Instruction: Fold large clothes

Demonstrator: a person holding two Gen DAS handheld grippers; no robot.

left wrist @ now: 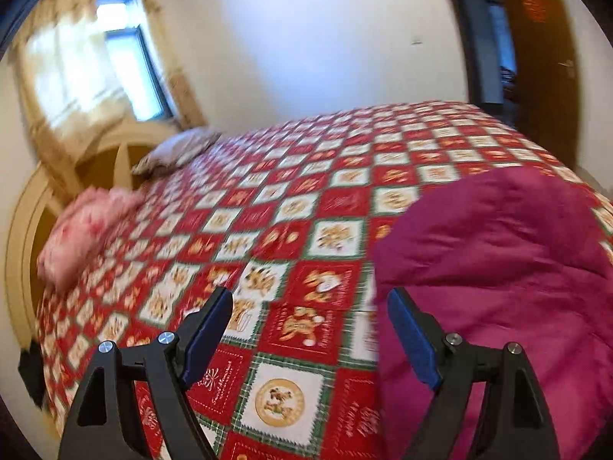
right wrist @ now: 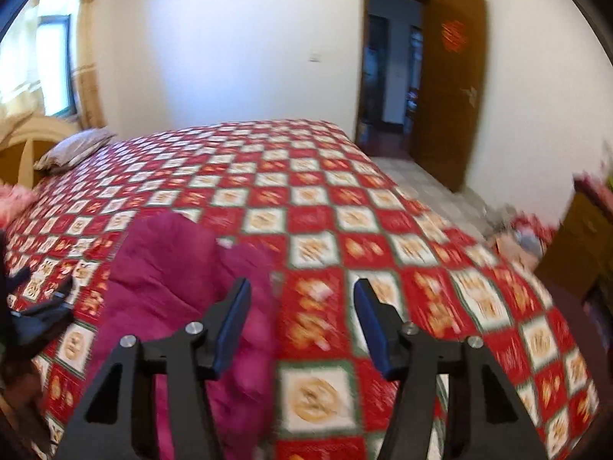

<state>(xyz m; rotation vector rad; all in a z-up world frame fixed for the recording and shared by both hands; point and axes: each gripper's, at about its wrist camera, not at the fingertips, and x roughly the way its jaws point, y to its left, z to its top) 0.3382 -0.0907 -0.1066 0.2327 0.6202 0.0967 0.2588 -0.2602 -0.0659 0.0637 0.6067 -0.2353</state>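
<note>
We kept one magenta garment (left wrist: 498, 268) lying on the checkered bedspread (left wrist: 291, 214), near the front edge, because a flat bed gives room for folding. Our left gripper (left wrist: 310, 333) stood wide open and held nothing; the garment was just beside its right finger. Our right gripper (right wrist: 302, 326) was half open, also empty, with the garment at its left finger. We counted two pillows (left wrist: 88, 230) at the headboard.
</note>
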